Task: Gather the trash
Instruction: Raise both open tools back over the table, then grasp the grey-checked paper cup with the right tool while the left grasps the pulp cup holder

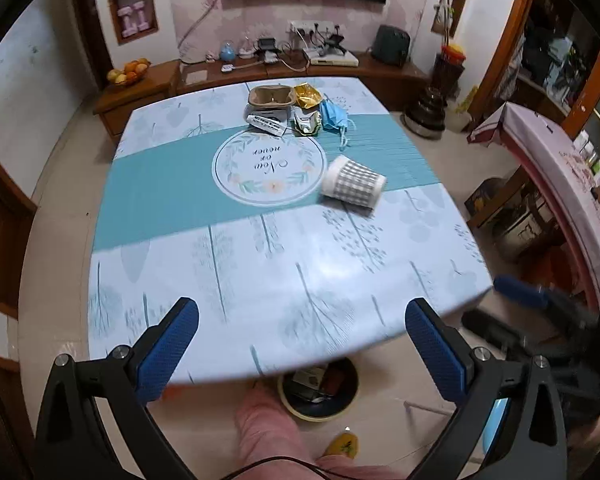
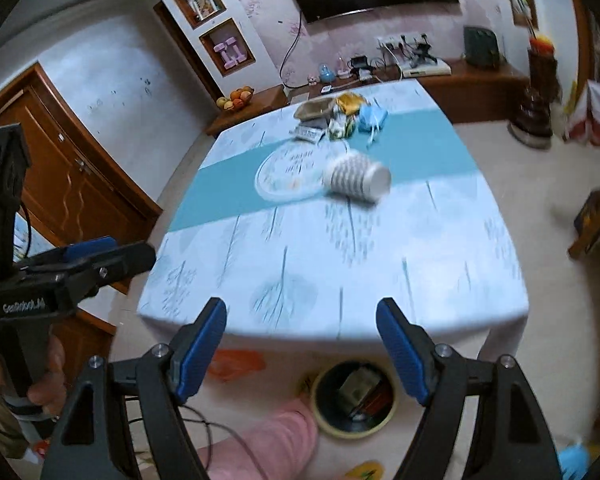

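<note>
Table: the table (image 1: 260,280) fills both views, covered in a pale blue cloth with a teal band and a round emblem across the middle.
Bin: on the floor just past the near table edge sits the trash bin (image 2: 354,396), pale-rimmed, dark inside, scraps already in it; it lies below and between the right gripper's fingers.
Trash pile: the trash pile (image 1: 300,110) is at the far side of the table, well apart from both grippers: a brown pulp tray, a gold wrapper, a blue face mask with its loops trailing, a white printed packet.
Cup: the paper cup (image 1: 352,186) lies tipped on its side near the emblem's right edge, white with a grey check pattern, nearer than the pile but out of reach of either gripper.
Left gripper: the left gripper (image 1: 302,344) hangs over the near table edge, jaws spread wide, blue pads bare, nothing between them, touching nothing.
Right gripper: the right gripper (image 2: 300,352) is also spread wide and empty, over the near edge, clear of the cloth.
Person: a pink-clad leg (image 1: 268,432) shows beside the bin.
</note>
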Demonstrator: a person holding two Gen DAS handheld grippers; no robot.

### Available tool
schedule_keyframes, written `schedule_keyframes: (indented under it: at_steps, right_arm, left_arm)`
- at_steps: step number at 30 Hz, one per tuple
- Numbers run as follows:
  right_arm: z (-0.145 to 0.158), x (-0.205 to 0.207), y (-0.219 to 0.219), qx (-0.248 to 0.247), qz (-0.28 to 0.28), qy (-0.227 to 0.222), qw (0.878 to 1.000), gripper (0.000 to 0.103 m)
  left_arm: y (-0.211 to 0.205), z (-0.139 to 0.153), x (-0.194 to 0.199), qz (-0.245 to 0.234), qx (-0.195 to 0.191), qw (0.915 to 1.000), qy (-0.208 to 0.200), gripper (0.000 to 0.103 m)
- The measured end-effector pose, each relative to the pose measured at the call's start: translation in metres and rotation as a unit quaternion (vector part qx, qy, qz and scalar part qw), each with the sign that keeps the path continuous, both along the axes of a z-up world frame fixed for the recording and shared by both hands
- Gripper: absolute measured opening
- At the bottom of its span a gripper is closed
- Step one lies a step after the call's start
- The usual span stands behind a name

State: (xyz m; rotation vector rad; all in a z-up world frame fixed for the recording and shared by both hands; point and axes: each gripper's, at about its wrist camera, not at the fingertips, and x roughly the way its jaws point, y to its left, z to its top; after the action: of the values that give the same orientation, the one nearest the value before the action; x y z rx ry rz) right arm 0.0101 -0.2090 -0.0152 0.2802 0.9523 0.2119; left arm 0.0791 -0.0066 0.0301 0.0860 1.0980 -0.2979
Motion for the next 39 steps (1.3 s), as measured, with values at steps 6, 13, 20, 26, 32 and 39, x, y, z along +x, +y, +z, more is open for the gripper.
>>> schedule_keyframes:
  at_steps: [6, 13, 20, 26, 32, 39]
  right_arm:
    - [-0.012, 0.111, 0.005, -0.054, -0.009, 0.013, 0.998, 0.078]
    - [-0.062, 0.229, 0.021, -0.144, 0.047, 0.097, 0.984, 0.078]
    - [-0.12, 0.281, 0.031, -0.209, 0.118, 0.192, 0.952, 0.078]
    - [-0.143, 0.286, 0.04, -0.232, 0.152, 0.222, 0.935, 0.078]
    - [-0.152, 0.286, 0.037, -0.224, 0.133, 0.235, 0.936, 0.071]
    - [-0.133, 0.302, 0.016, -0.145, 0.018, 0.209, 0.967, 0.07]
  left_arm:
    - [0.014, -0.023, 0.116, -0.041, -0.003, 0.9984, 0.04, 0.102]
    - [0.027, -0.061, 0.223, -0.093, 0.002, 0.9925, 0.079, 0.102]
    - [0.034, -0.096, 0.293, -0.108, -0.007, 0.9876, 0.114, 0.102]
    - [0.037, -0.112, 0.327, -0.089, -0.03, 0.9861, 0.137, 0.102]
    - [0.034, -0.124, 0.361, -0.061, -0.04, 0.9877, 0.138, 0.102]
    - [0.018, -0.133, 0.402, -0.041, -0.059, 0.9874, 0.141, 0.102]
